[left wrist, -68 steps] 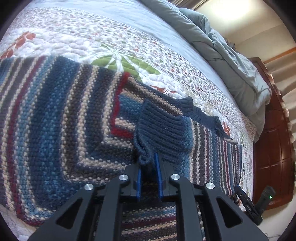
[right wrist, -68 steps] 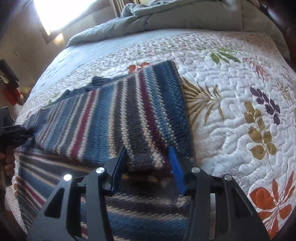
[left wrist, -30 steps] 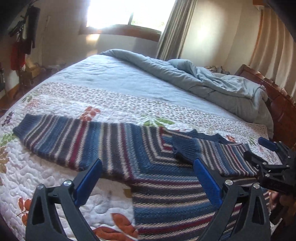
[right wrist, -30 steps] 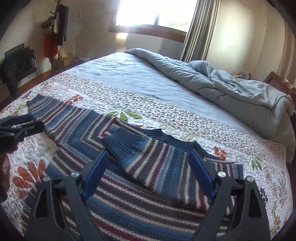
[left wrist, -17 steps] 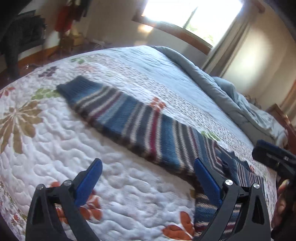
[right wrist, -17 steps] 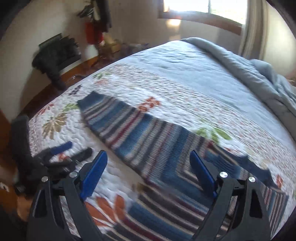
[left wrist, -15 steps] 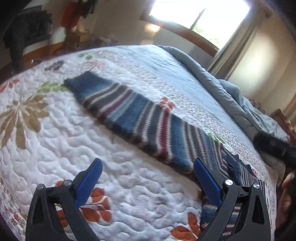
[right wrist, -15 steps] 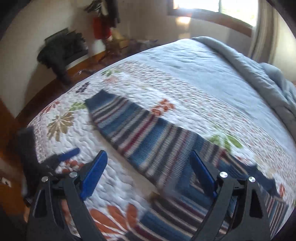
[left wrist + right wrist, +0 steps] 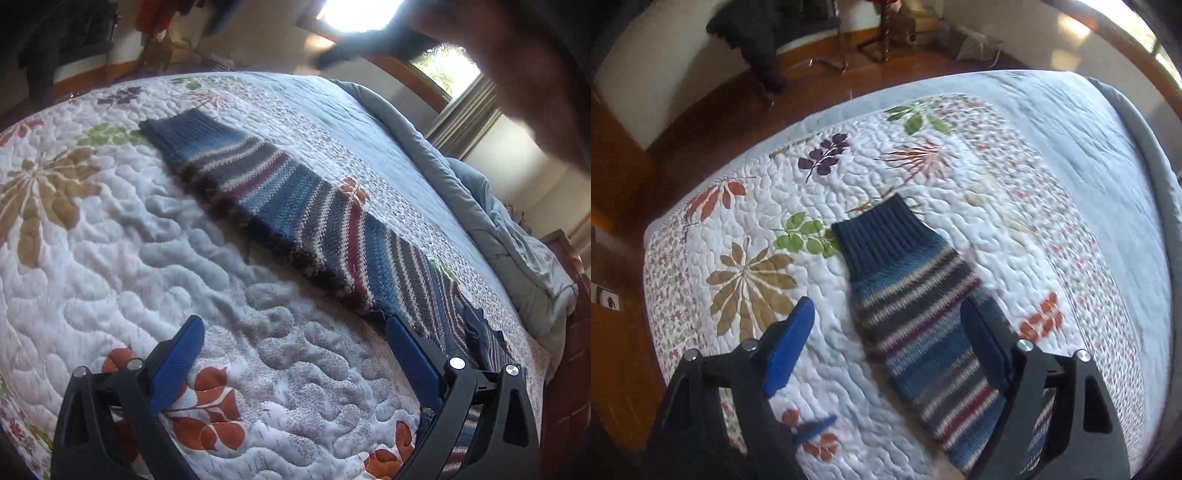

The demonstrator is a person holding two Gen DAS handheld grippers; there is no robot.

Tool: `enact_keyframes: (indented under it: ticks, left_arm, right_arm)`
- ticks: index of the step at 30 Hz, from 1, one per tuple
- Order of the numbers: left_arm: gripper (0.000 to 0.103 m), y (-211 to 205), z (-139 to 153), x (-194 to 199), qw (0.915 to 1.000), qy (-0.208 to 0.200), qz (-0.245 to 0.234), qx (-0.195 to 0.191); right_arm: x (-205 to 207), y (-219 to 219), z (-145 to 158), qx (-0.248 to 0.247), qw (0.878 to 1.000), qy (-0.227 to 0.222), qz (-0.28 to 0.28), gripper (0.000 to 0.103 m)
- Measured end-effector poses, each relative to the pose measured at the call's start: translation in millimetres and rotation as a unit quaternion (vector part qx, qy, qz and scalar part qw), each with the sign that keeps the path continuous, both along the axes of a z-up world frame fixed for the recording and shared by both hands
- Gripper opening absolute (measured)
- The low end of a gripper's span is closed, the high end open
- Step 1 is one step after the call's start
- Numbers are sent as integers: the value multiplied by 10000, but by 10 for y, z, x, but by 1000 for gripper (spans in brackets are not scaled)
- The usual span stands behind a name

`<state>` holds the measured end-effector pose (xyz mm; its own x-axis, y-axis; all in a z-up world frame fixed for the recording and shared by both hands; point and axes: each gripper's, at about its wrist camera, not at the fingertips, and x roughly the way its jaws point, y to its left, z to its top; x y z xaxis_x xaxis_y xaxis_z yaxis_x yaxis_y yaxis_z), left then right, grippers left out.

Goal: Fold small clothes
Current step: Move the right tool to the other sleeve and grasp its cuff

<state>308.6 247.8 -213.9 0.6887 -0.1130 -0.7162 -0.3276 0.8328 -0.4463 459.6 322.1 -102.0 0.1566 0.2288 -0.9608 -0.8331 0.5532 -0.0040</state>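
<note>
Grippers [image 9: 293,347] [image 9: 892,325] gape above striped sweater sleeve [image 9: 908,302].

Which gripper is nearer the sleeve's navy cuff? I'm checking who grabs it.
Right. The right gripper hovers over the sleeve below the cuff; the left gripper is farther, beside the sleeve.

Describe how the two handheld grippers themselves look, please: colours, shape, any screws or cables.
Both look alike. The left gripper and the right gripper each have black angular frames ending in two flat blue finger pads, with round silver screw heads at the joints. No cables or markings show. A blurred bare forearm crosses the top of the left view.
</note>
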Motion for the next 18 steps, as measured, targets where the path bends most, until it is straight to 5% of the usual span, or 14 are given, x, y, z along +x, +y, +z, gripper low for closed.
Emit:
enact_keyframes:
  ticks: [6, 11, 18]
  left_arm:
    - [99, -17, -34, 52, 9997, 31, -232, -61]
    - [99, 21, -85, 81, 9995, 62, -265, -177]
    - [99, 10, -83, 92, 9995, 63, -271, -170]
  right_arm:
    - [-32, 688, -463, -640, 9975, 44, 311, 79]
    - [-55, 1027, -811, -1100, 9930, 103, 418, 60]
    - [-163, 1194, -1093, -1563, 9848, -288, 701, 52]
